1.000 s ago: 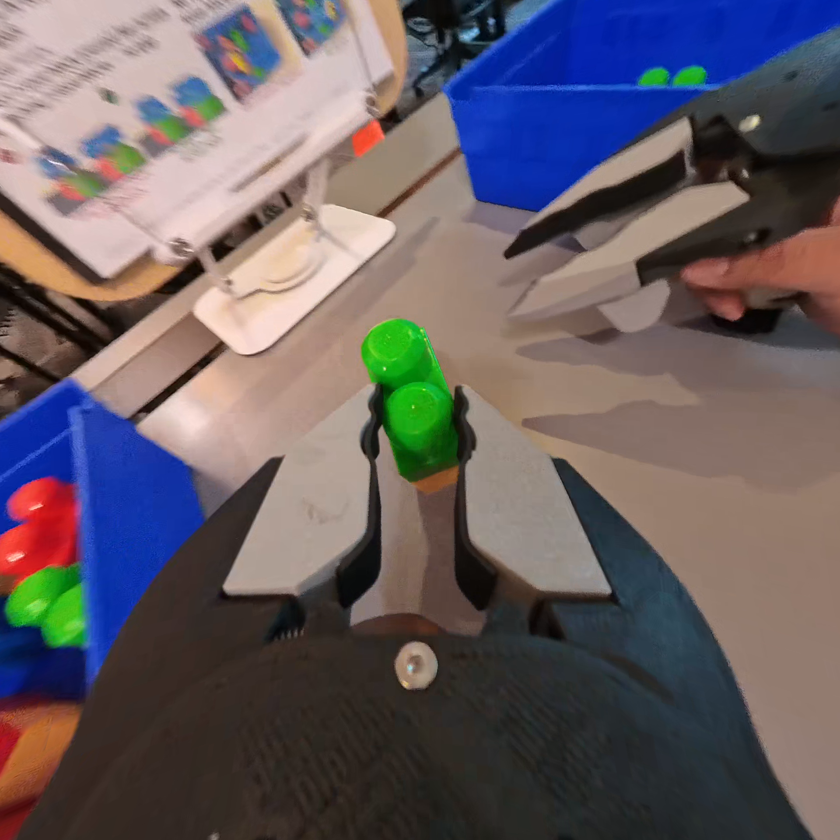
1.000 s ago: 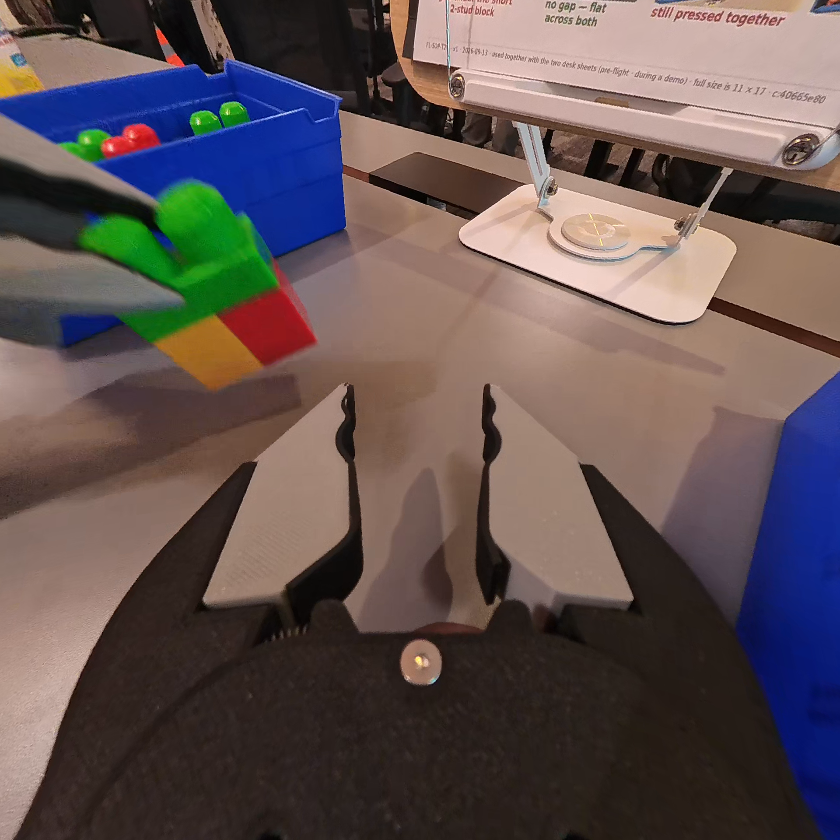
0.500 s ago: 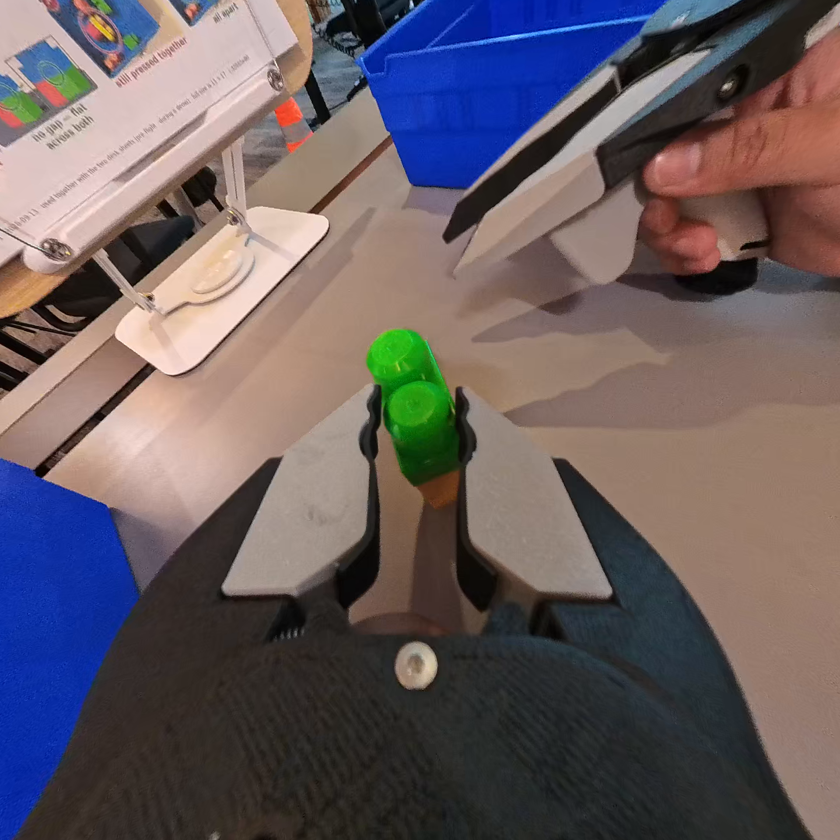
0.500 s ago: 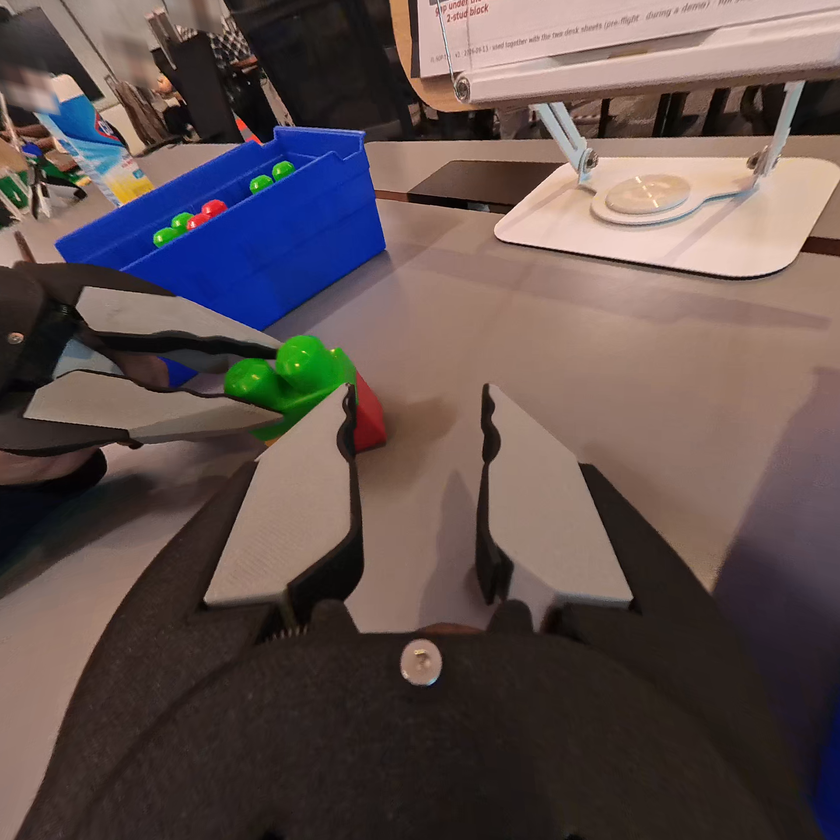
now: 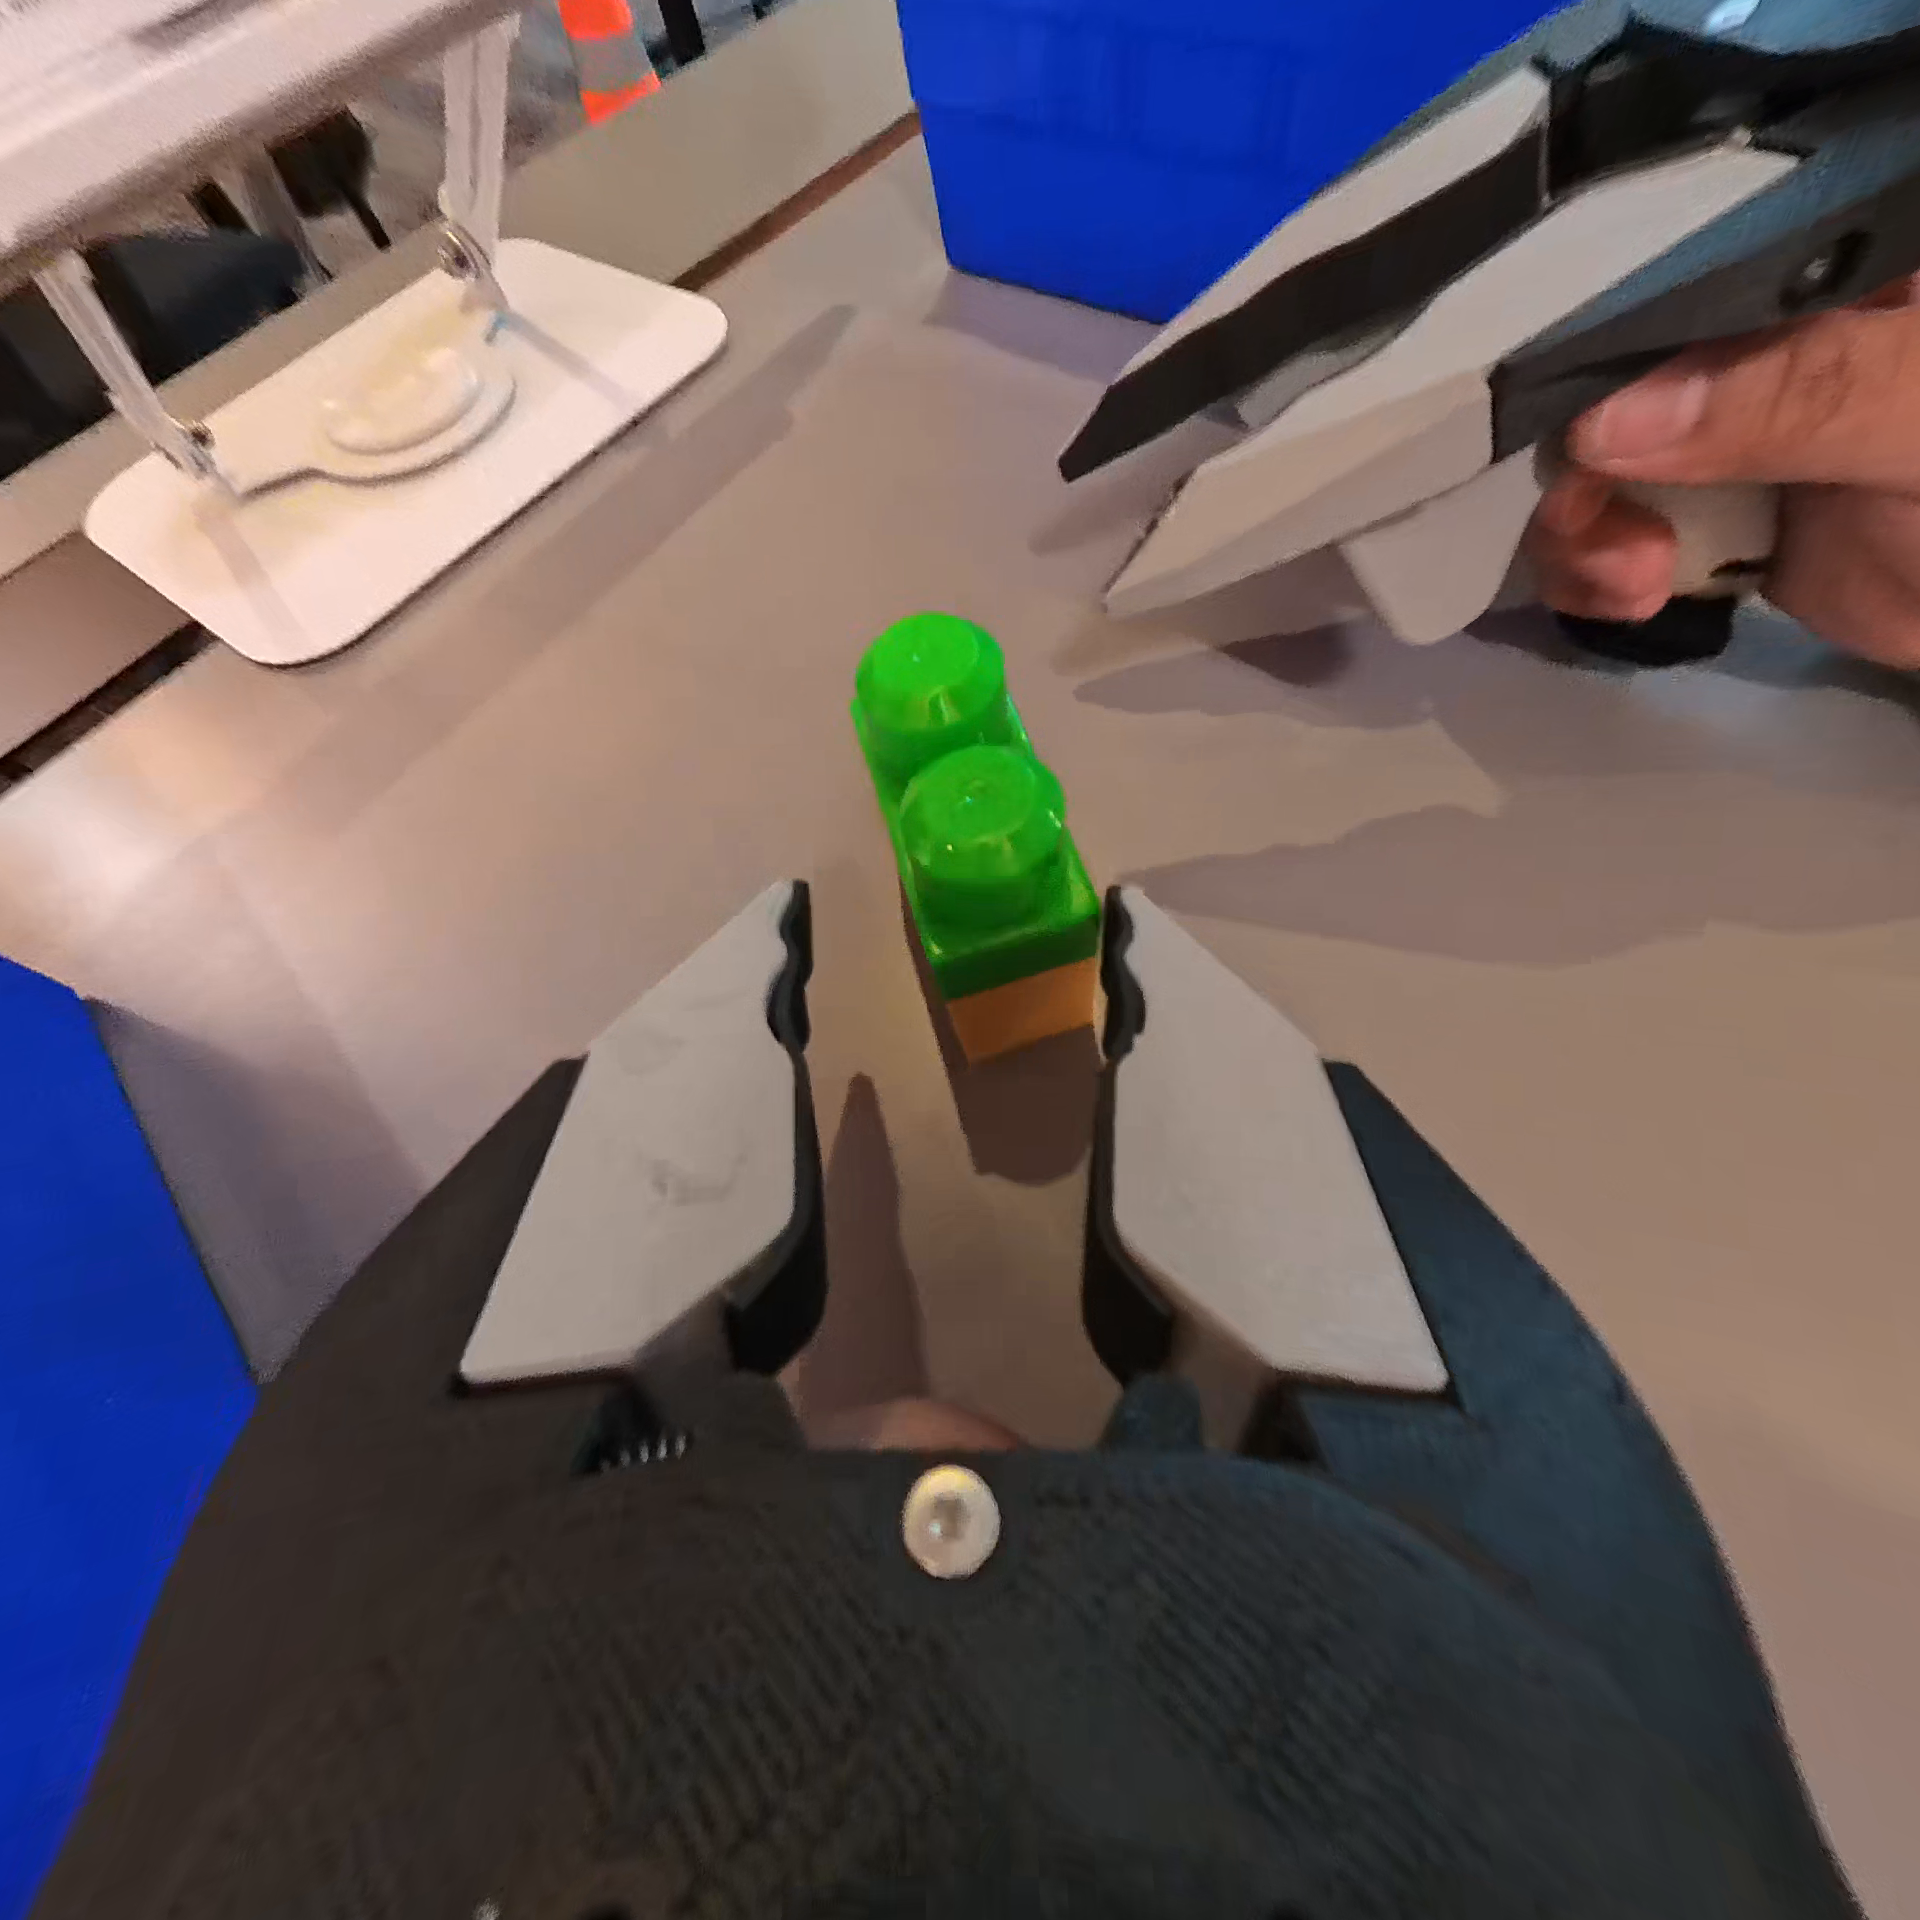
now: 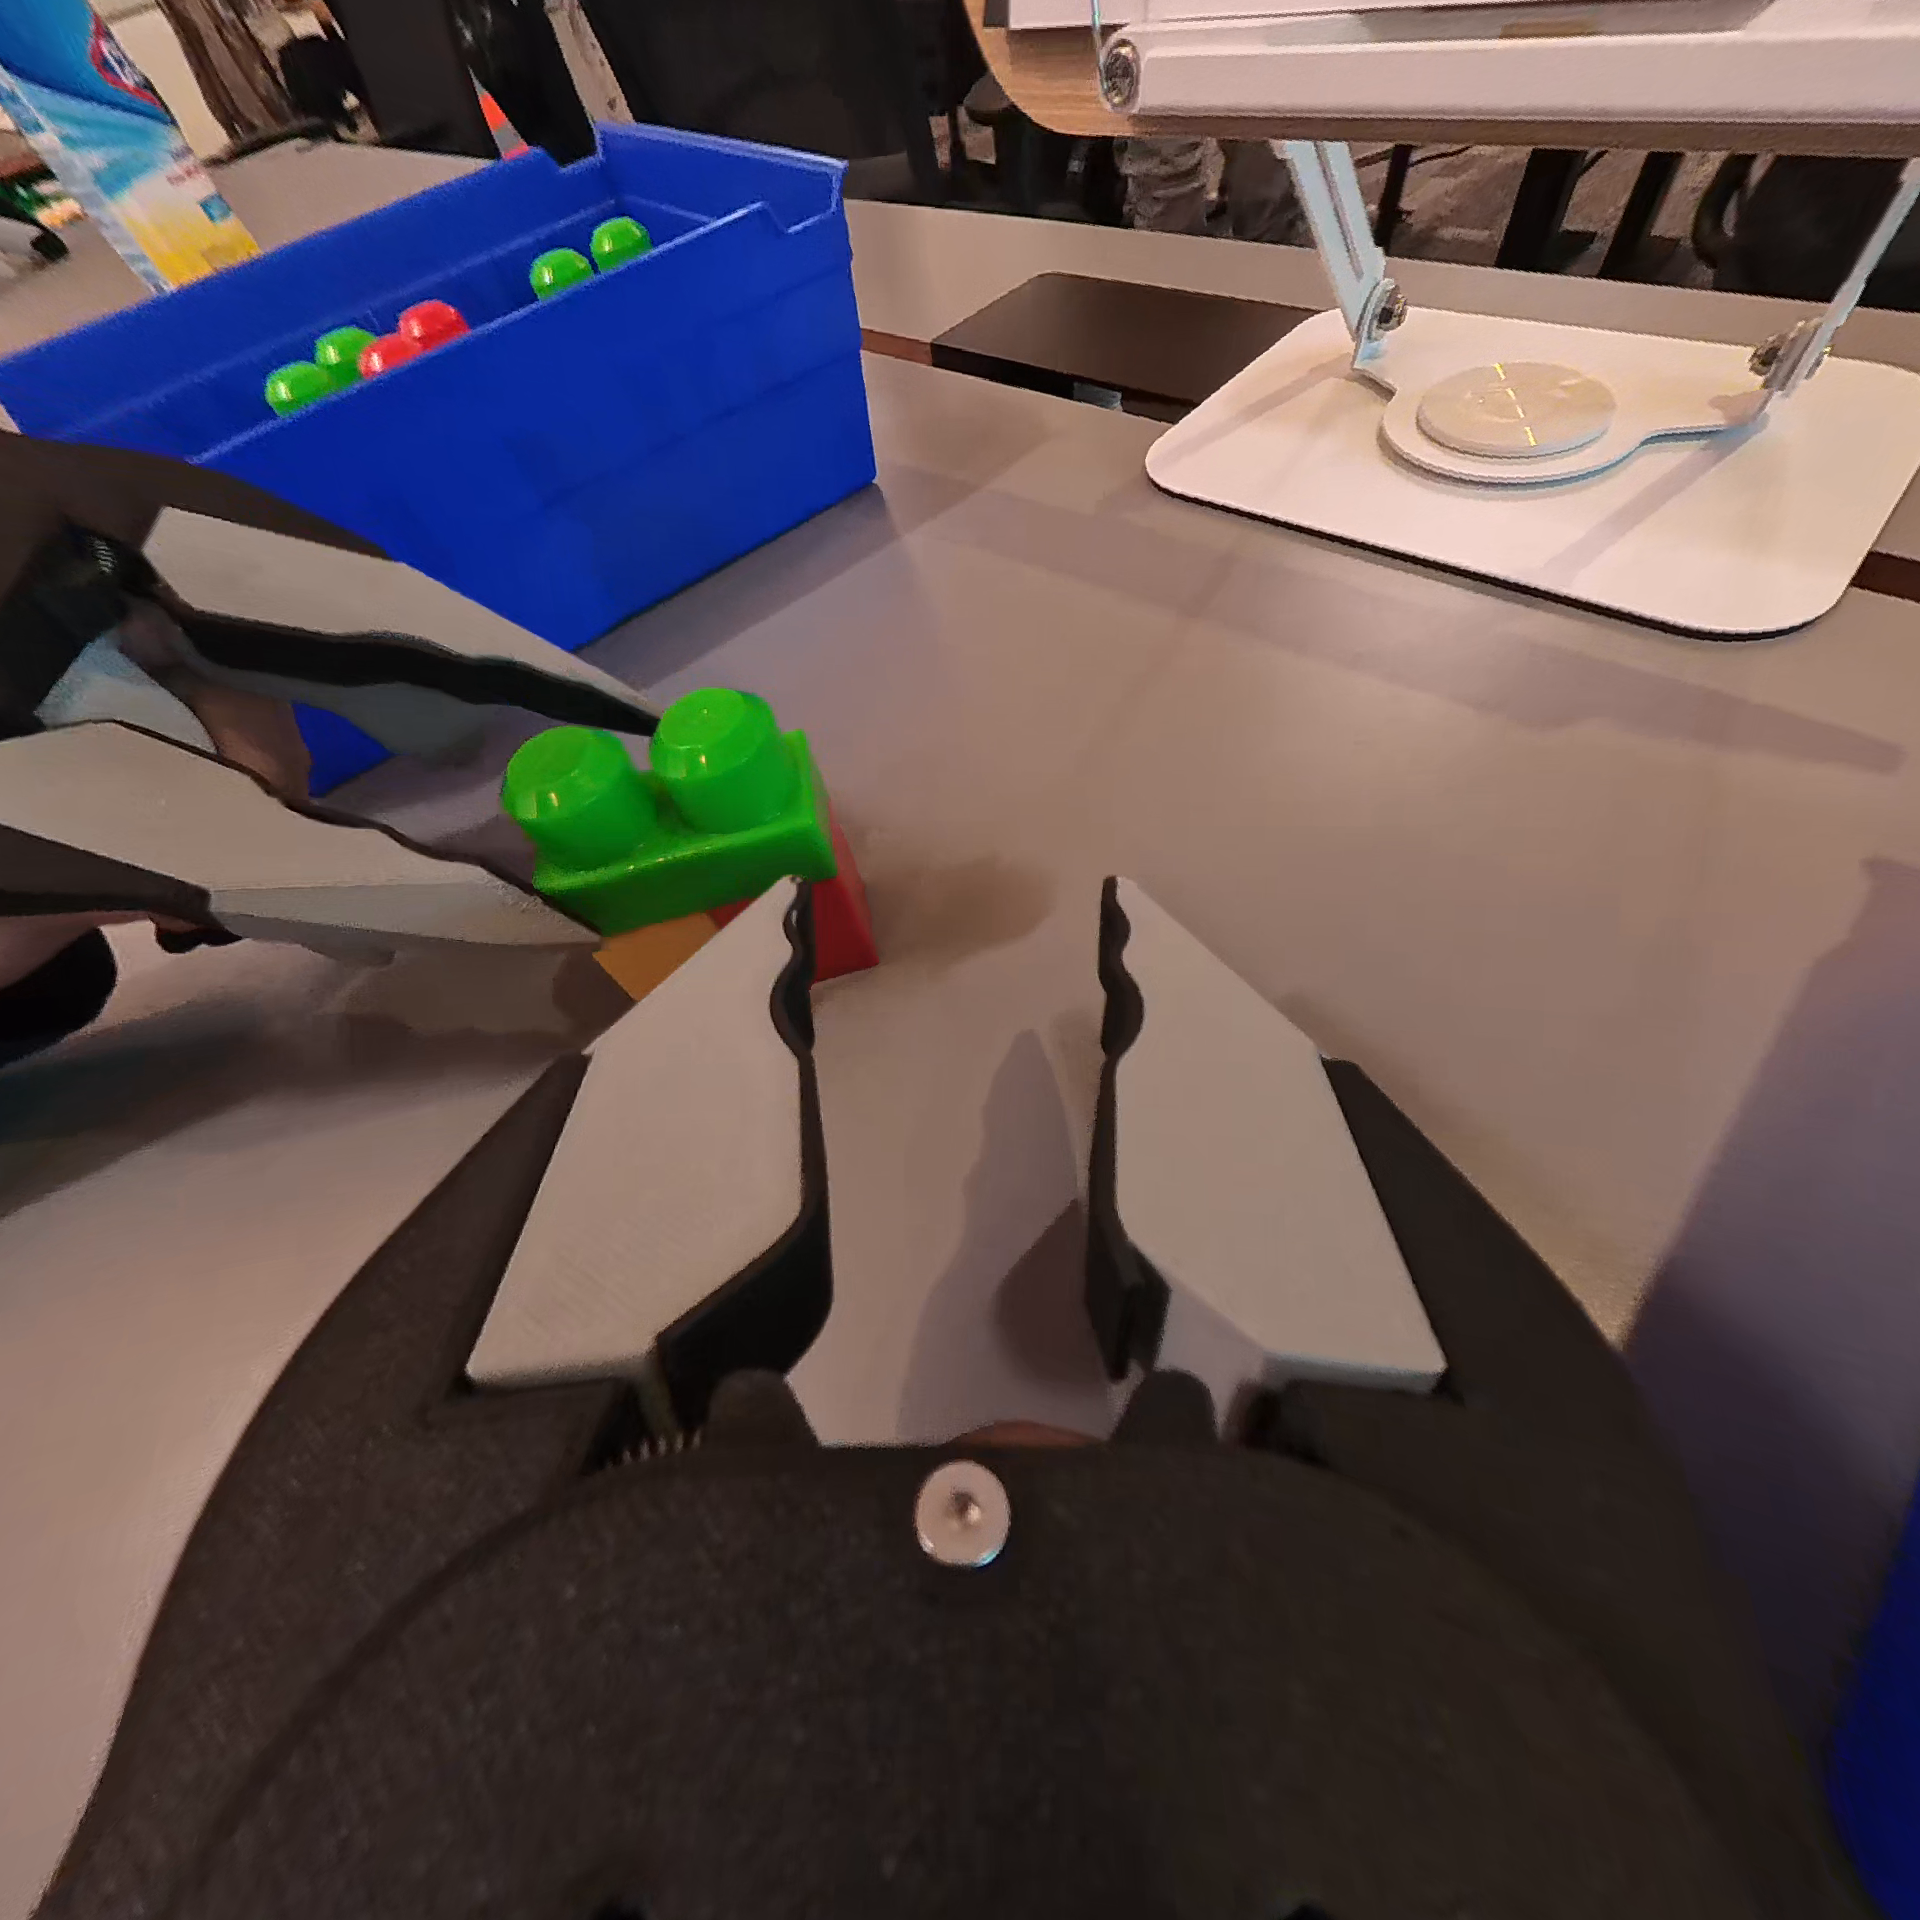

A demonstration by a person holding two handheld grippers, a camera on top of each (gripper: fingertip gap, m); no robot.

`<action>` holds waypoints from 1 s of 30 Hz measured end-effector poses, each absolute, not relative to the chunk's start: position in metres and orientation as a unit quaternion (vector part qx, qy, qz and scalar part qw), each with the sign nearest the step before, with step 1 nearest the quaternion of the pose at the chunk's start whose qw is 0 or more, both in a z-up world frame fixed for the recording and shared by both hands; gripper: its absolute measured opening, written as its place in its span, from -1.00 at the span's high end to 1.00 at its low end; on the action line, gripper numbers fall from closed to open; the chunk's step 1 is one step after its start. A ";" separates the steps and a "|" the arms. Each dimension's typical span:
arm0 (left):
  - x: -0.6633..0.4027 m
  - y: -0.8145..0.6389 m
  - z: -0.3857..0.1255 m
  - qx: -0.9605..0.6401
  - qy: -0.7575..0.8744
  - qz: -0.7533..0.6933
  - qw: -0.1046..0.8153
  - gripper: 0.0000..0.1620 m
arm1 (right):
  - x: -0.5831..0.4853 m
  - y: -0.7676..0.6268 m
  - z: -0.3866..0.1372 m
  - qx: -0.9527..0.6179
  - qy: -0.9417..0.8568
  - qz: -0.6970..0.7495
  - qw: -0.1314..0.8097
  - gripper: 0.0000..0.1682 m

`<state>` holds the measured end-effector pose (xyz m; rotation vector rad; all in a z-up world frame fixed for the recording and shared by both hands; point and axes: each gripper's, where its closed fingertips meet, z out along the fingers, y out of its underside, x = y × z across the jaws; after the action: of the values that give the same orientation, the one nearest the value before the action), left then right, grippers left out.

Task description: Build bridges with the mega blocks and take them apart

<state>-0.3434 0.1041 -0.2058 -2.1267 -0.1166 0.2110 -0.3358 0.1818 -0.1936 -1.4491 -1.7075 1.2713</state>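
A small bridge stands on the grey table (image 5: 520, 831): a green two-stud block (image 5: 966, 821) on top of a yellow block (image 5: 1023, 1013) and a red block (image 6: 842, 914). My left gripper (image 5: 951, 966) is open around the near end of the bridge. There is a clear gap at its left pad, and its right pad is close beside the yellow block. The right wrist view shows the green block (image 6: 675, 821), with the left gripper's fingers (image 6: 364, 894) spread on either side of it. My right gripper (image 6: 951, 966) is open and empty, just right of the bridge. It also shows in the left wrist view (image 5: 1174, 520).
A blue bin (image 6: 582, 457) with green and red blocks stands behind the bridge. A white stand base (image 6: 1558, 499) holding an instruction sheet is at the back. Another blue bin (image 5: 1091, 135) is at the far right, and a blue bin wall (image 5: 62, 1247) is at the near left.
My left gripper brought the bridge down to the table, then opened its jaws and let go of the green block. The right gripper stayed open and came closer to the bridge.
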 end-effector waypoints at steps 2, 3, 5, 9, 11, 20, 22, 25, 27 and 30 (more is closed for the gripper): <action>-0.333 0.102 -0.218 -0.889 -0.031 0.059 0.454 0.57 | -0.336 0.182 -0.195 -0.538 -0.643 0.465 0.284 0.38; -0.326 0.103 -0.223 -0.894 -0.020 0.042 0.445 0.57 | -0.336 0.182 -0.196 -0.538 -0.646 0.459 0.286 0.38; -0.299 0.105 -0.228 -0.898 0.015 -0.025 0.439 0.63 | -0.336 0.186 -0.199 -0.541 -0.651 0.445 0.291 0.38; -0.277 0.108 -0.226 -0.892 0.023 -0.096 0.442 0.54 | -0.335 0.194 -0.196 -0.546 -0.647 0.439 0.301 0.38; -0.276 0.109 -0.217 -0.878 0.022 -0.115 0.465 0.57 | -0.335 0.195 -0.192 -0.547 -0.641 0.447 0.301 0.38; -0.343 0.102 -0.219 -0.879 -0.077 0.028 0.470 0.49 | -0.324 0.167 -0.159 -0.483 -0.633 0.543 0.268 0.26; -0.348 0.100 -0.227 -0.887 -0.083 0.048 0.451 0.49 | -0.319 0.154 -0.154 -0.467 -0.642 0.552 0.256 0.21; -0.357 0.096 -0.238 -0.899 -0.088 0.082 0.422 0.44 | -0.312 0.136 -0.160 -0.452 -0.680 0.528 0.233 0.20; -0.356 0.097 -0.241 -0.902 -0.084 0.087 0.415 0.41 | -0.309 0.128 -0.172 -0.449 -0.707 0.494 0.232 0.24; -0.348 0.100 -0.241 -0.903 -0.066 0.077 0.417 0.35 | -0.310 0.128 -0.198 -0.464 -0.741 0.425 0.235 0.33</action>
<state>-0.3478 0.1003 -0.2413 -2.2678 -0.1646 0.1936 -0.3104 0.1279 -0.1978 -1.2732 -2.0322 1.1668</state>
